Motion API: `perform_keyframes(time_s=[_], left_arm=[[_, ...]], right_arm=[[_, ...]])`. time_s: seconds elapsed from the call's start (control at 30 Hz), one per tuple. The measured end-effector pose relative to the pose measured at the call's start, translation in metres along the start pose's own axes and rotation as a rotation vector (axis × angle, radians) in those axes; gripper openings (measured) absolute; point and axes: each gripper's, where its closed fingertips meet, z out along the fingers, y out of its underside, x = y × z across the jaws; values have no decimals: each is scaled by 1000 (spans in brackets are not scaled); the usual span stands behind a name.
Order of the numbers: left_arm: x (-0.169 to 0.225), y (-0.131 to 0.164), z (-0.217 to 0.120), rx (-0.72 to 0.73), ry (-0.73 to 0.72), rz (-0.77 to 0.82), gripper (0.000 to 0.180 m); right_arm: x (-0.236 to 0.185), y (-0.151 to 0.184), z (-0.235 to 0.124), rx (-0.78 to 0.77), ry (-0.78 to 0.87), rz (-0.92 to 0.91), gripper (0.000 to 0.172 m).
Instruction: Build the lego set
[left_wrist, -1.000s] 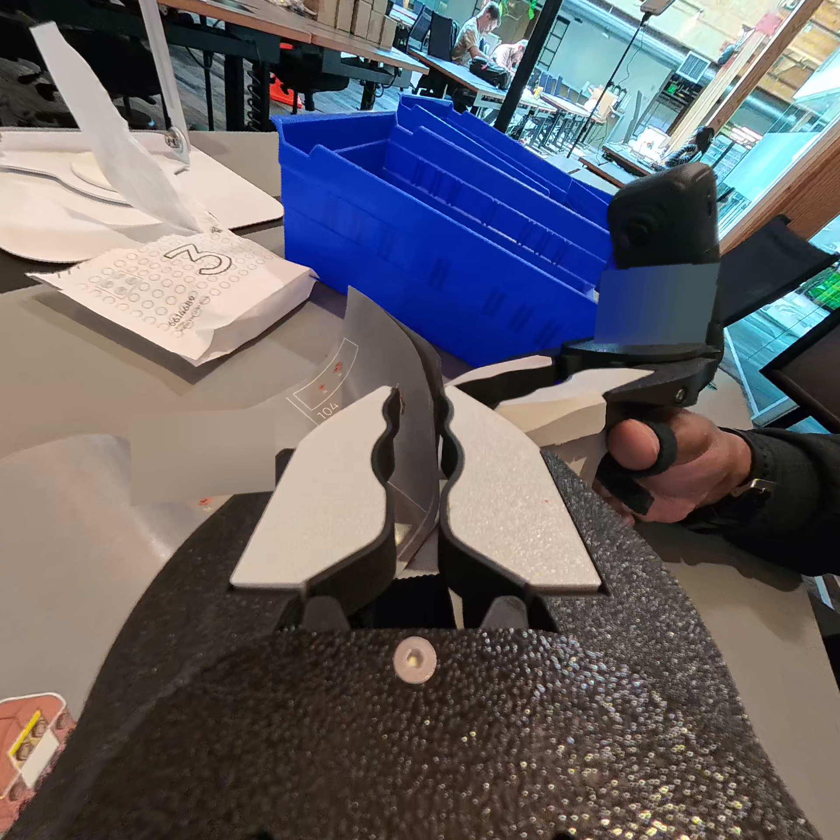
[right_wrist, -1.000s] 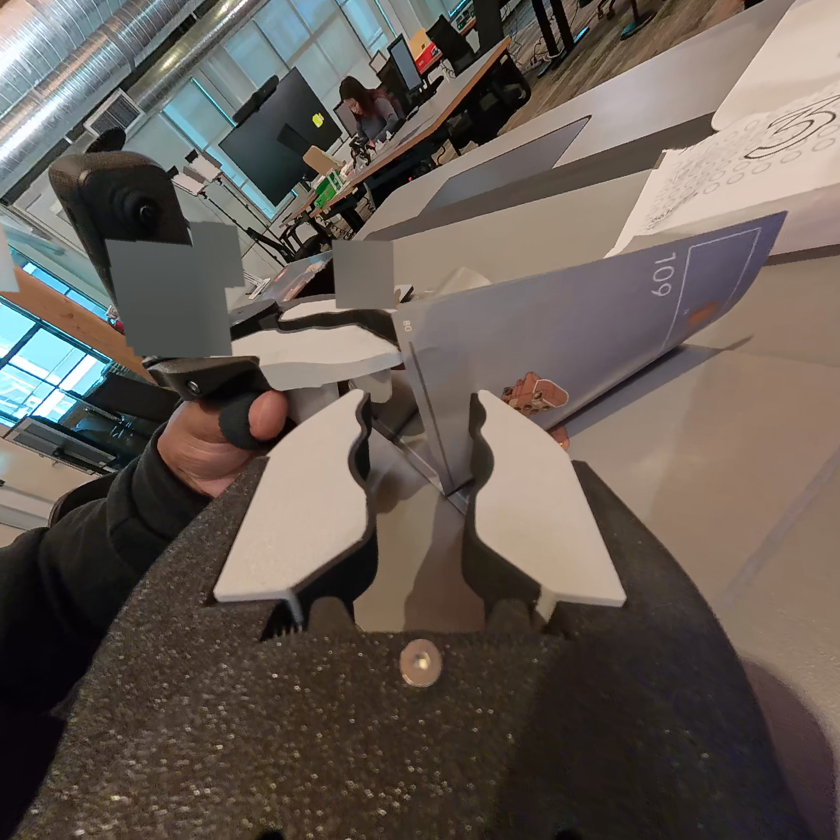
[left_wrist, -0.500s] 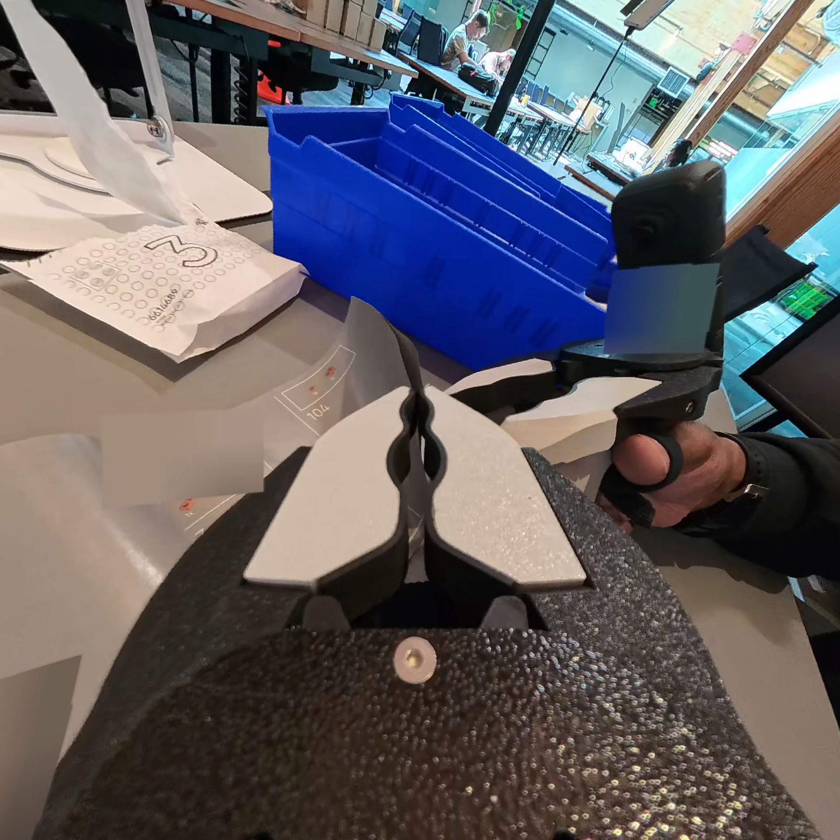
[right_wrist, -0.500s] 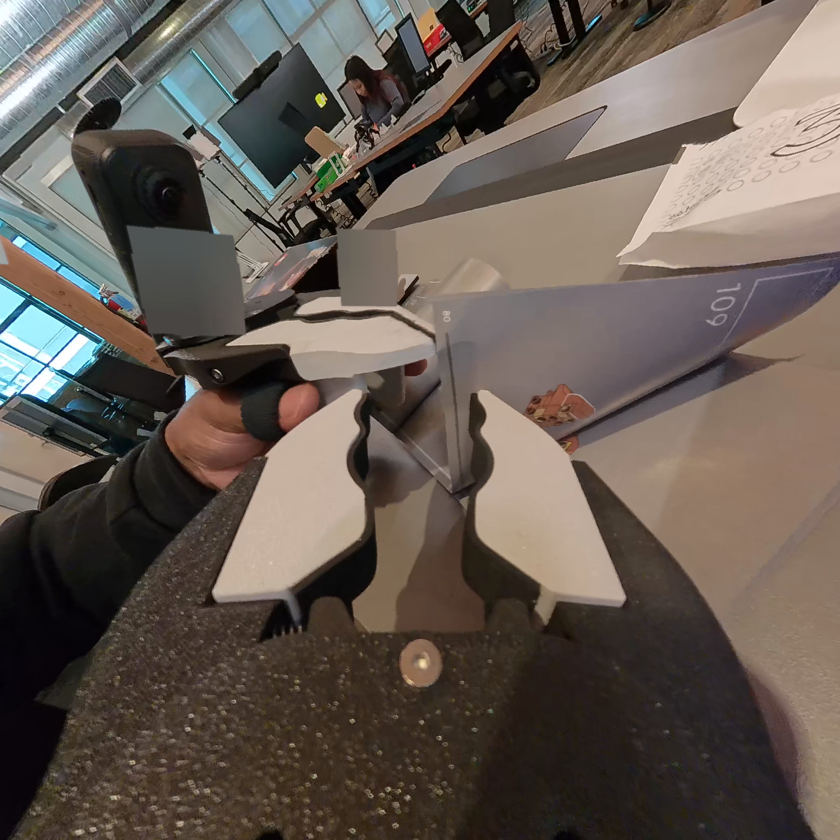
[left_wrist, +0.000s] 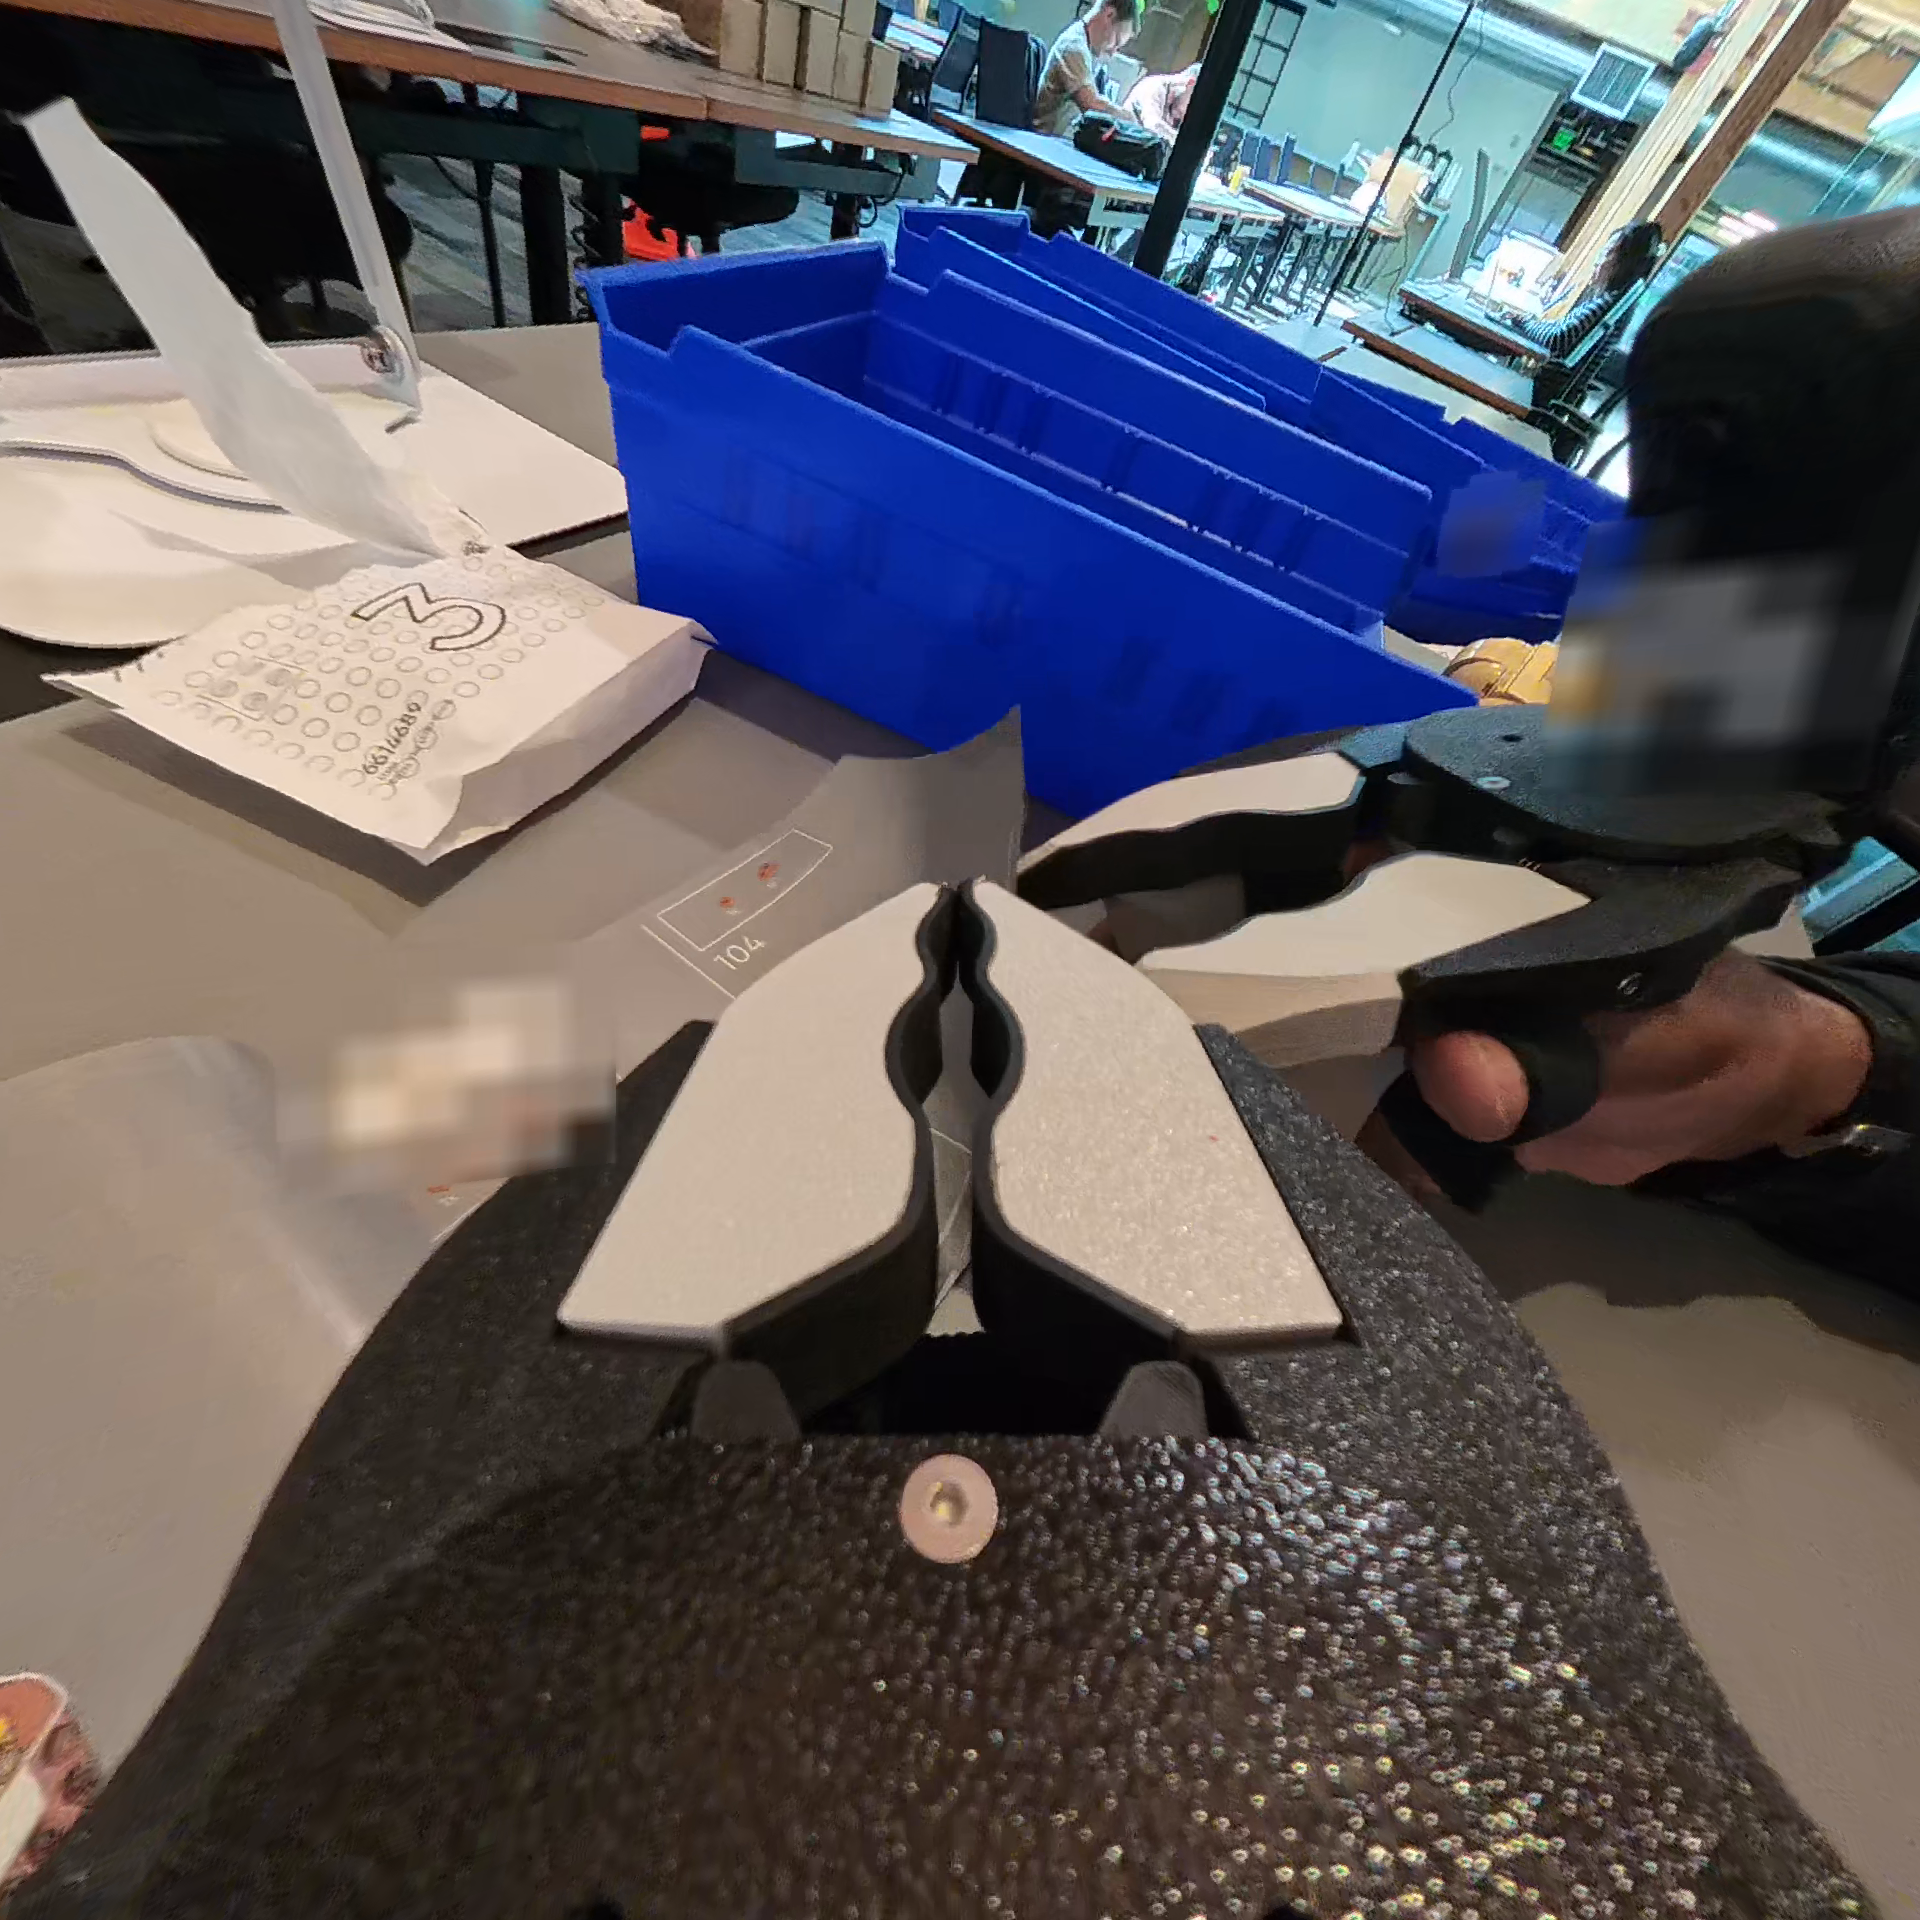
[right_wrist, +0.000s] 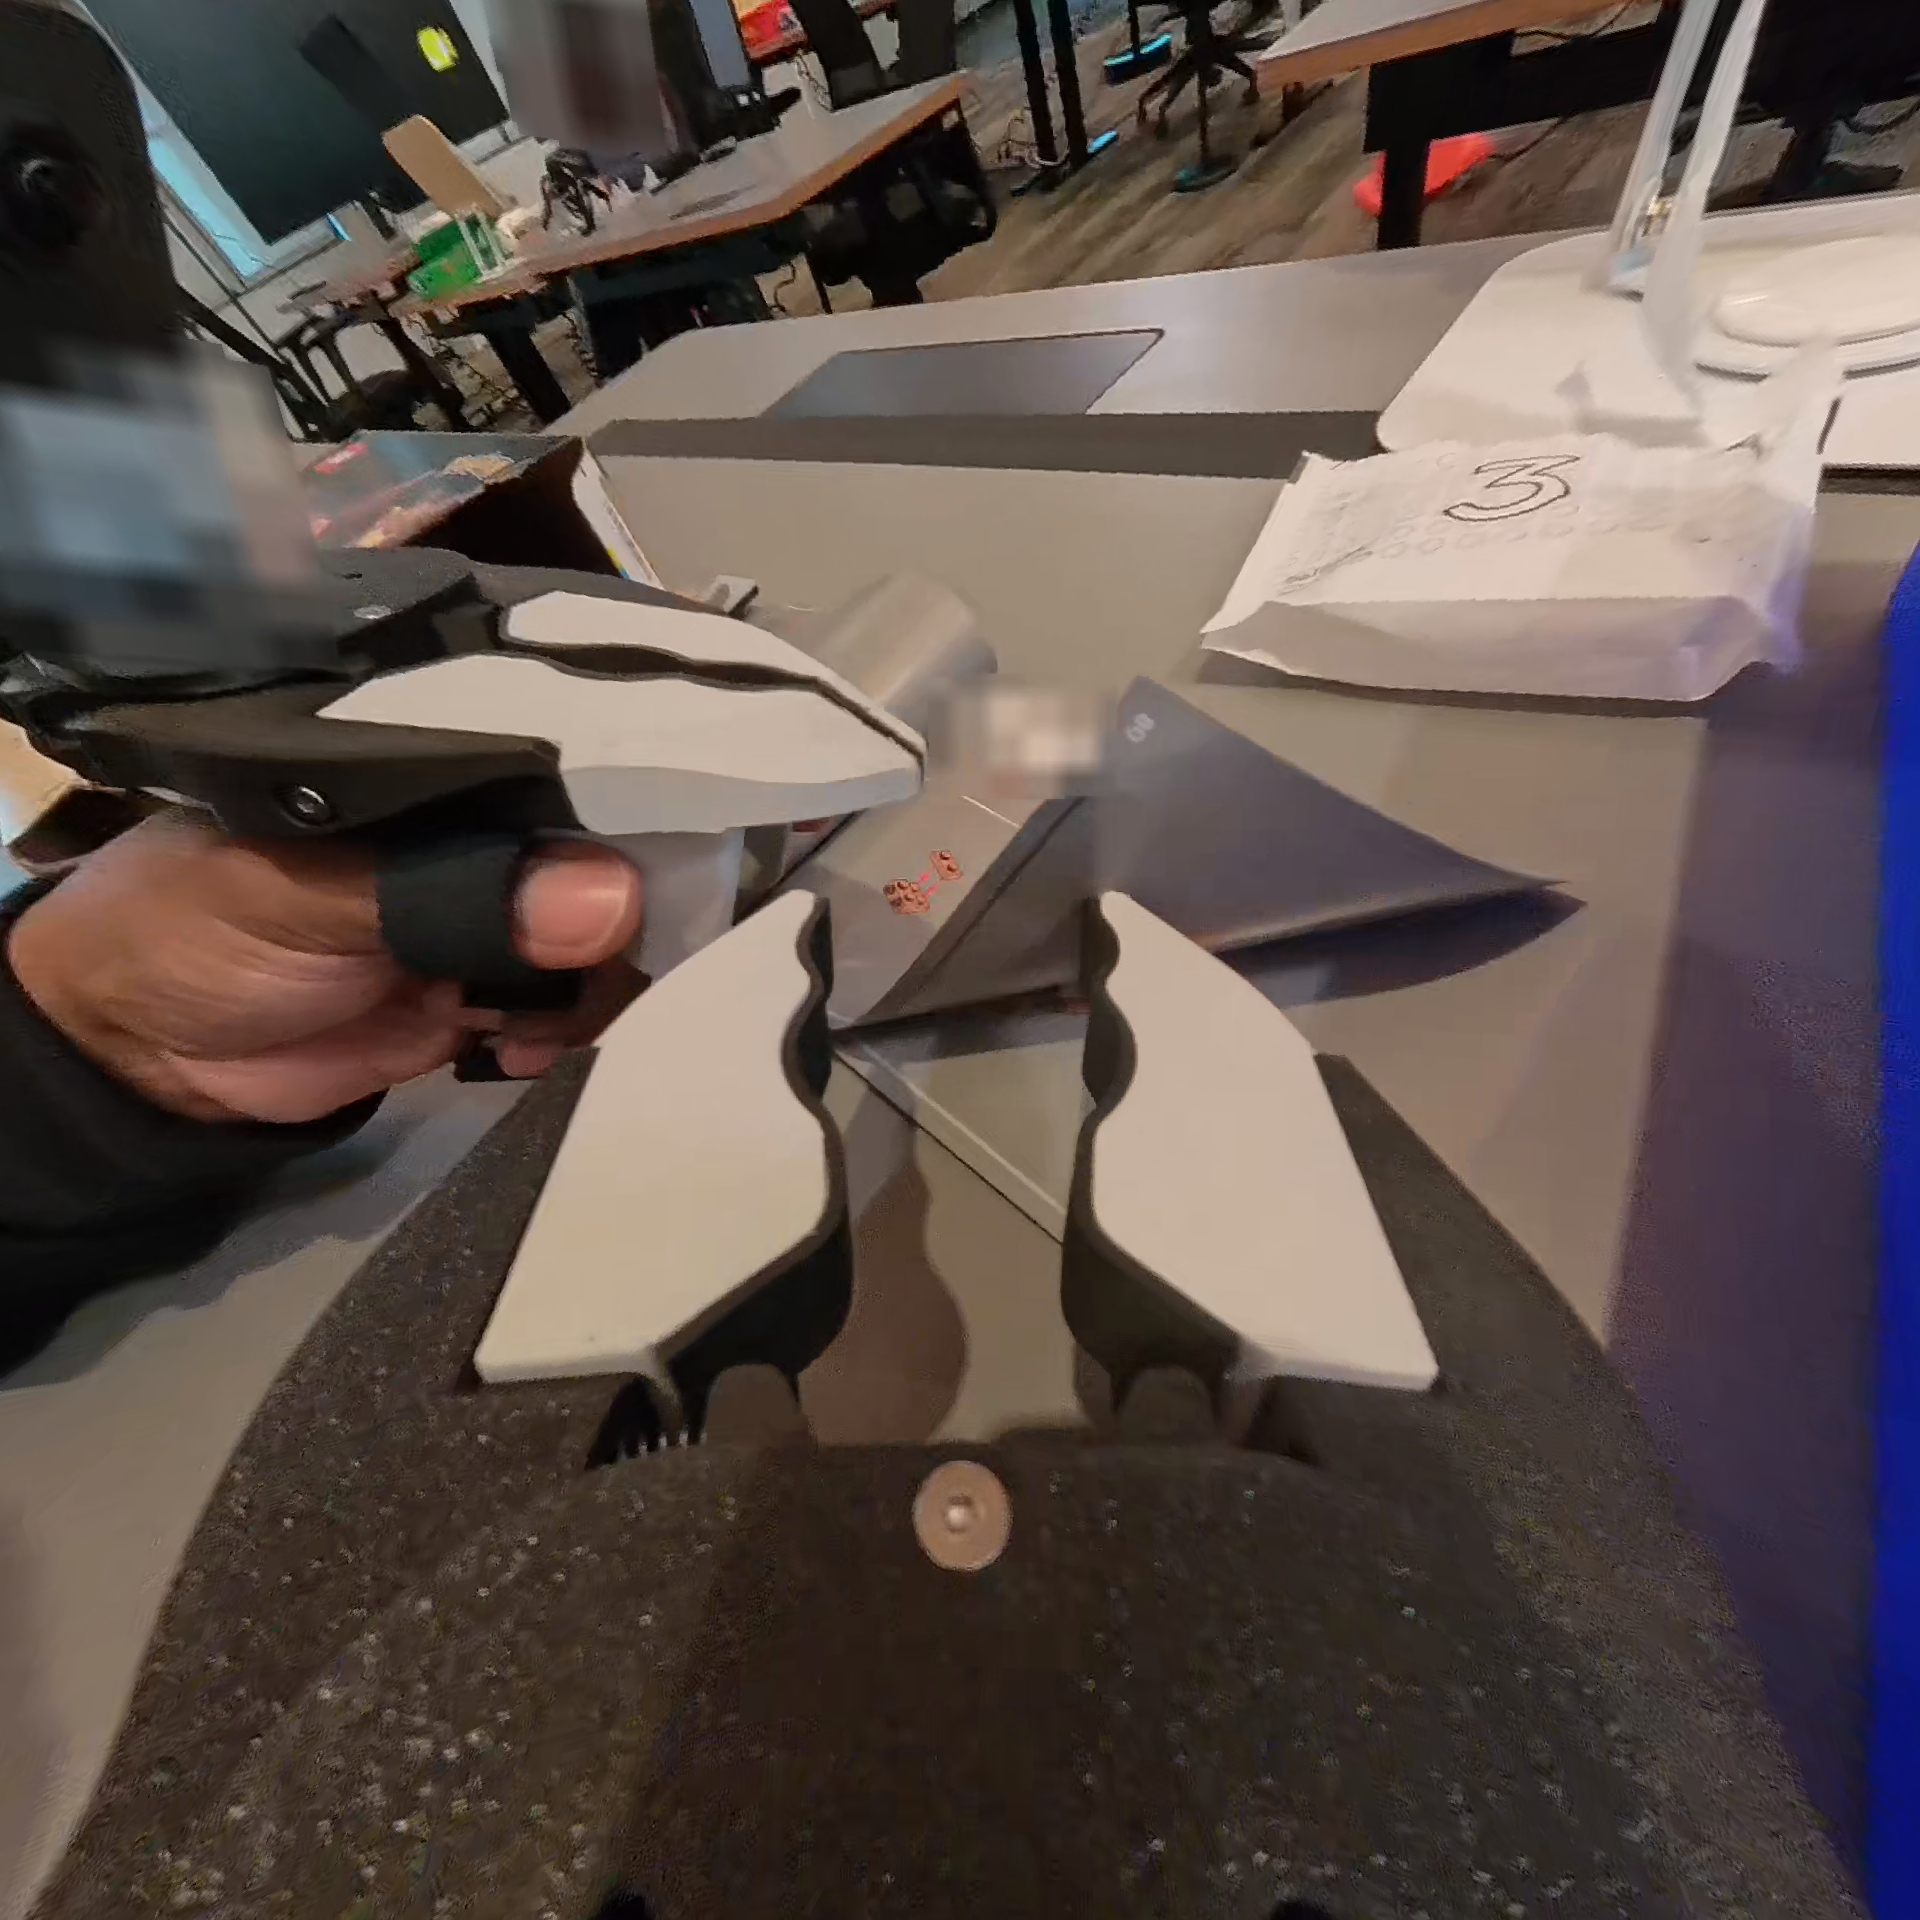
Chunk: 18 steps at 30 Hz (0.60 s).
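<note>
From my remote station I log a grey table (left_wrist: 156, 935) carrying everything in reach. The largest item on it is a group of blue plastic bins (left_wrist: 987, 540), standing just beyond the work area. To their left lies a white paper bag (left_wrist: 395, 696) printed with rings, flat on the table, with a white base plate (left_wrist: 125, 520) behind it.

Between my two tools lies an open grey instruction booklet (right_wrist: 1299, 831), pages fanned, its lower pages flat on the table. My left gripper (left_wrist: 958, 904) has its jaws pressed together on one raised page (left_wrist: 914, 810) of that booklet; the sheet runs down the seam between the fingers. My right gripper (right_wrist: 951, 914) stands with jaws well apart, astride the booklet's near corner; neither finger presses on it, so I record nothing gripped. A hand (right_wrist: 260, 966) works the left tool's trigger.
</note>
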Motion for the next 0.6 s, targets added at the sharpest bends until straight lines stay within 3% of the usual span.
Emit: perform_keyframes(time_s=[0.33,0.6], left_arm=[[2,0,7,-50,-28,76,0],[0,-7,14,-47,34,-17,0]], right_arm=[[-4,4,3,-31,-37,15,46],[-10,7,4,-51,-57,-34,44]])
